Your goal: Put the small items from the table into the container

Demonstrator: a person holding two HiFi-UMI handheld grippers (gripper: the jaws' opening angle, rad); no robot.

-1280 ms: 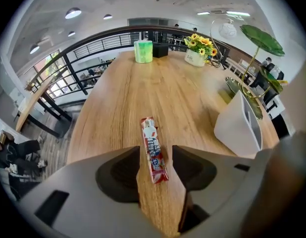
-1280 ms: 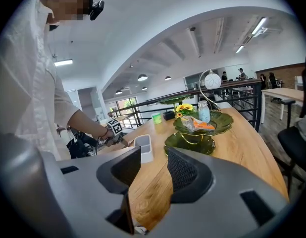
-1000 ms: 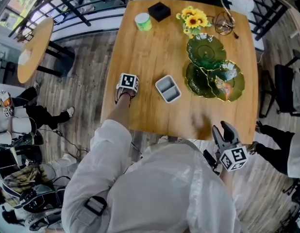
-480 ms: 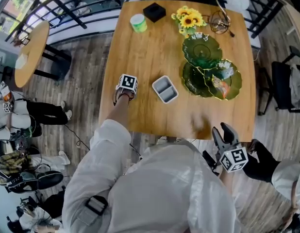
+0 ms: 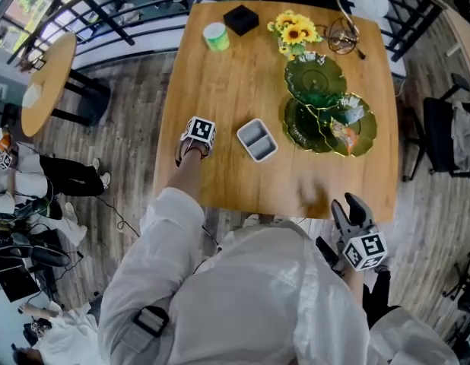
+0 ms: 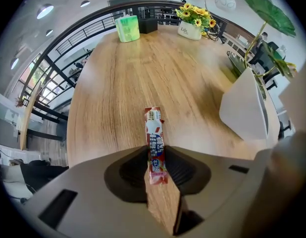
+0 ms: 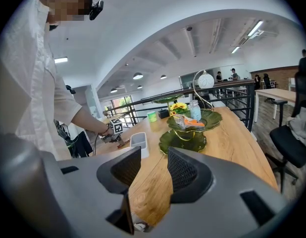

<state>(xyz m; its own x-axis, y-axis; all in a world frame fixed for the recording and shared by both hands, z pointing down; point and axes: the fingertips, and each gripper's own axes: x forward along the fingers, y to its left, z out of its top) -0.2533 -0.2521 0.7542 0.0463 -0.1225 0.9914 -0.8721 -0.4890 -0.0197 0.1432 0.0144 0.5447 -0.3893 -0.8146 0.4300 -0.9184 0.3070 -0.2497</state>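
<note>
A red and white candy stick packet (image 6: 154,133) lies on the wooden table (image 5: 242,82) near its left edge. My left gripper (image 5: 191,153) points straight down over it. In the left gripper view the left gripper (image 6: 157,155) has the packet between its jaws, which are closing, and both pads touch the wrapper's sides. The small grey two-compartment container (image 5: 257,140) sits just to its right, also seen as the container (image 6: 244,108) and the container (image 7: 138,142). My right gripper (image 5: 351,210) hangs off the table's near edge, and the right gripper (image 7: 154,170) is open with nothing between the pads.
Green leaf-shaped plates (image 5: 330,116) with a snack on them stand at the right of the table. Sunflowers (image 5: 297,30), a green cup (image 5: 215,35) and a black box (image 5: 241,18) sit at the far end. A chair (image 5: 440,139) stands beyond the right edge.
Both hands stay where they were. A seated person beside the table's right corner has shifted toward the bottom of the head view.
</note>
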